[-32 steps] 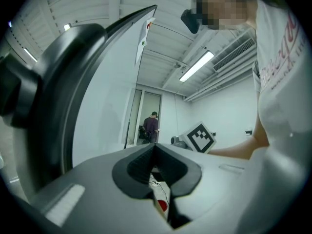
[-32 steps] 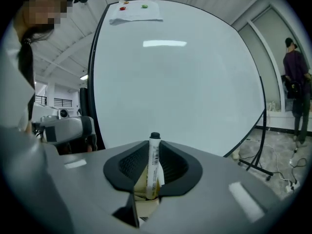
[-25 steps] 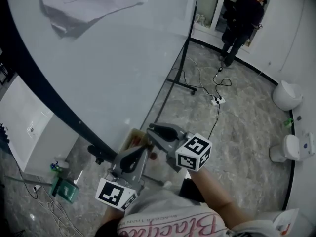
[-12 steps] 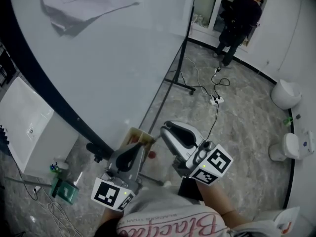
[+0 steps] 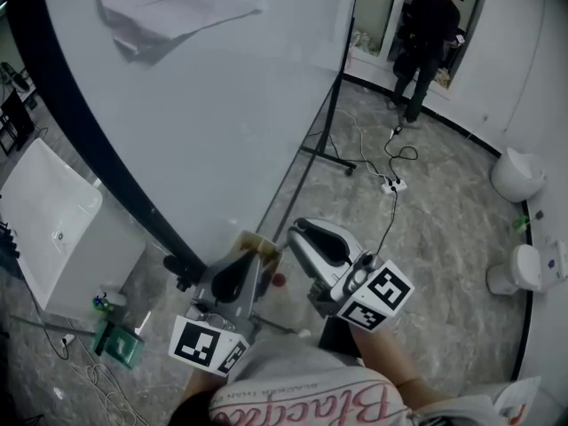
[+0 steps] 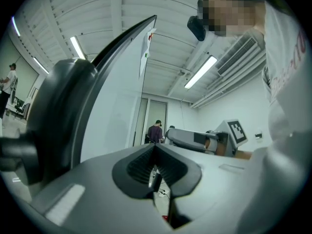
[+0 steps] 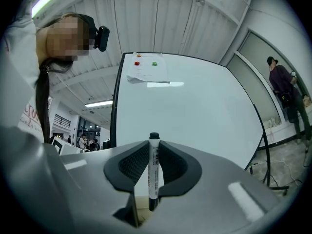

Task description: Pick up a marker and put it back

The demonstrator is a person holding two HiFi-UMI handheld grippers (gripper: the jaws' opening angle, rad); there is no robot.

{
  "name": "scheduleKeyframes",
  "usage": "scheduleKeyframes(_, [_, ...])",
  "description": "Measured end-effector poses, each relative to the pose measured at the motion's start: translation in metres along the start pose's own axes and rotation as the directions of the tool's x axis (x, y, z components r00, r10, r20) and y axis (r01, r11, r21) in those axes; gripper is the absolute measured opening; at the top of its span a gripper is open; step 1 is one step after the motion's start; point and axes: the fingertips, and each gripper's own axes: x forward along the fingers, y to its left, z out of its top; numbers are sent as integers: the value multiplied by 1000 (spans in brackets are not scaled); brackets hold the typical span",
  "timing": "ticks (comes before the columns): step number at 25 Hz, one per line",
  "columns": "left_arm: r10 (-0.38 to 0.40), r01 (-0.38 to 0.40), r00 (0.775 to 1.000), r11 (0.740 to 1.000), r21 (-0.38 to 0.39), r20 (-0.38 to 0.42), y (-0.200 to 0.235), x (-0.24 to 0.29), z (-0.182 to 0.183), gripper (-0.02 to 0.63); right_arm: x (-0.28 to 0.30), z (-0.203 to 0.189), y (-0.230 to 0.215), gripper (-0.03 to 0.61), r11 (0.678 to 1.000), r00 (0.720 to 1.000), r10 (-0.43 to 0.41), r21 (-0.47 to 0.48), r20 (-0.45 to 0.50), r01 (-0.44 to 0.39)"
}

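Observation:
My right gripper (image 7: 154,152) is shut on a white marker (image 7: 153,174) with a black cap, which stands upright between the ribbed pads. In the head view that right gripper (image 5: 299,234) hovers just right of the small wooden tray (image 5: 255,242) at the whiteboard's (image 5: 222,105) lower edge; the marker itself is hidden there. My left gripper (image 5: 251,259) sits beside it, over the tray. In the left gripper view the left gripper (image 6: 155,165) has its jaws together with nothing between them.
A paper sheet (image 7: 146,72) hangs near the top of the whiteboard (image 7: 195,101). A small red object (image 5: 278,280) shows below the tray. Cables and a power strip (image 5: 391,185) lie on the floor. A person (image 5: 428,34) stands at the far doorway. A white cabinet (image 5: 53,229) stands left.
My right gripper has drawn back from the tray toward the person and turned, its marker cube now further right and lower. The left gripper has hardly moved.

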Motion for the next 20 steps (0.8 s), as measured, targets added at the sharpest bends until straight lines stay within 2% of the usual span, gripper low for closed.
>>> scheduleKeyframes(8, [-6, 6, 1000, 1000, 4, 12, -4, 1, 5, -2, 2, -6, -3, 61, 1000, 1000, -3, -6, -15, 3])
scheduleKeyframes(13, [-1, 1, 1000, 1000, -2, 8, -2, -3, 3, 0, 21, -43, -22, 61, 999, 990, 12, 37, -137, -7])
scheduleKeyframes(16, [4, -4, 1000, 1000, -4, 6, -1, -5, 2, 0, 31, -76, -31, 63, 999, 968, 11, 53, -250, 2])
scheduleKeyframes(20, [5, -5, 1000, 1000, -7, 7, -1, -6, 1, -2, 42, -110, -33, 63, 996, 919, 41, 91, -393, -6])
